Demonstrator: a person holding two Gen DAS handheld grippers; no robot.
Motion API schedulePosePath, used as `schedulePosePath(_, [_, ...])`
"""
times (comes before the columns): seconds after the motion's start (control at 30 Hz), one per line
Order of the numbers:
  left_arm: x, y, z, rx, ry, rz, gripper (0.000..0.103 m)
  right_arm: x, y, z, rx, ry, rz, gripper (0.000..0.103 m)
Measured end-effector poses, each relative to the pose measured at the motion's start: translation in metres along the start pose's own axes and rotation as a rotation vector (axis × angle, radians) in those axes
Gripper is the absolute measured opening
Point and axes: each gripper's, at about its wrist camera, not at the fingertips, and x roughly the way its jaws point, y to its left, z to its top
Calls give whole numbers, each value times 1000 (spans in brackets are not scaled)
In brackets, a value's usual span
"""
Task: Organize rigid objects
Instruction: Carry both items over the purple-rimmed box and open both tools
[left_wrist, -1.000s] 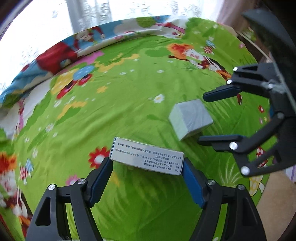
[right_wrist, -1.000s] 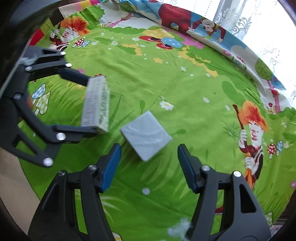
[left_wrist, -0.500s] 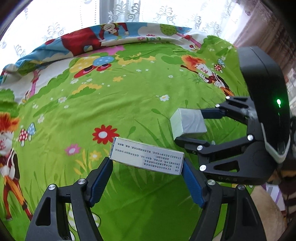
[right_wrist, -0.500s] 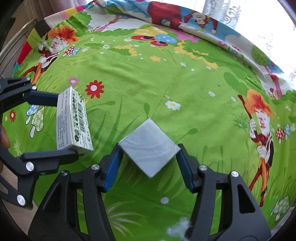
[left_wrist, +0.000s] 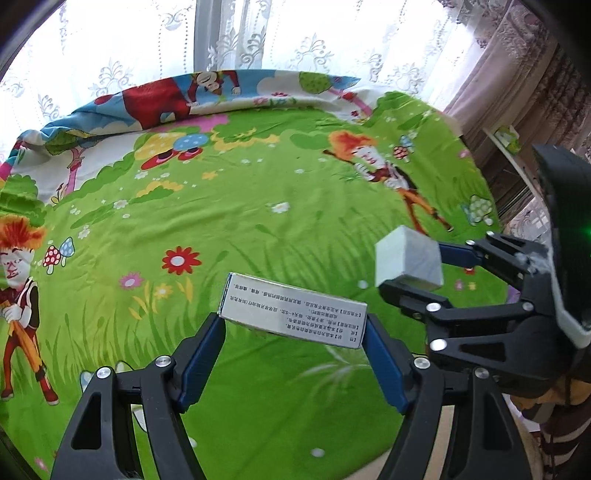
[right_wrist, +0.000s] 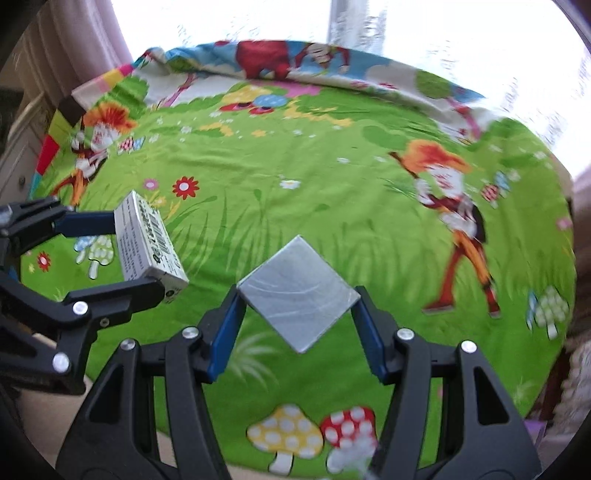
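My left gripper (left_wrist: 293, 325) is shut on a long silver box with printed text (left_wrist: 293, 310), held by its two ends above the green cartoon cloth (left_wrist: 221, 206). My right gripper (right_wrist: 297, 302) is shut on a plain grey square box (right_wrist: 297, 295), gripped by two opposite corners so it sits like a diamond. Both boxes hang in the air above the cloth. In the left wrist view the grey square box (left_wrist: 408, 260) and the right gripper (left_wrist: 413, 267) are at the right. In the right wrist view the long silver box (right_wrist: 147, 243) and the left gripper (right_wrist: 144, 247) are at the left.
The cloth covers a round table whose front edge (right_wrist: 207, 458) runs close below the grippers. Lace curtains (left_wrist: 295, 37) hang behind the table. A brown drape and shelf (left_wrist: 524, 122) stand at the right, and a pale cabinet (right_wrist: 18, 147) at the left.
The right gripper closed on the grey square box and lifted it off the cloth. Both grippers rose with their boxes and rolled, so more of the curtains shows.
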Motion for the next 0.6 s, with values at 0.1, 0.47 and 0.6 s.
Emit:
schedulePosePath(0.1, [-7,-14,-5,10,-2,-7,76,-16,-8,-10,30,-1,-25,62])
schedulePosePath(0.47, [-36,-88,-35,99,-20,-52,76,-81,-35,-68,154,-23,-84,62])
schedulePosePath(0.6, [-42,-116,-46,140,-16,-64,76,-103,-46,-98,200,-29,-107,63])
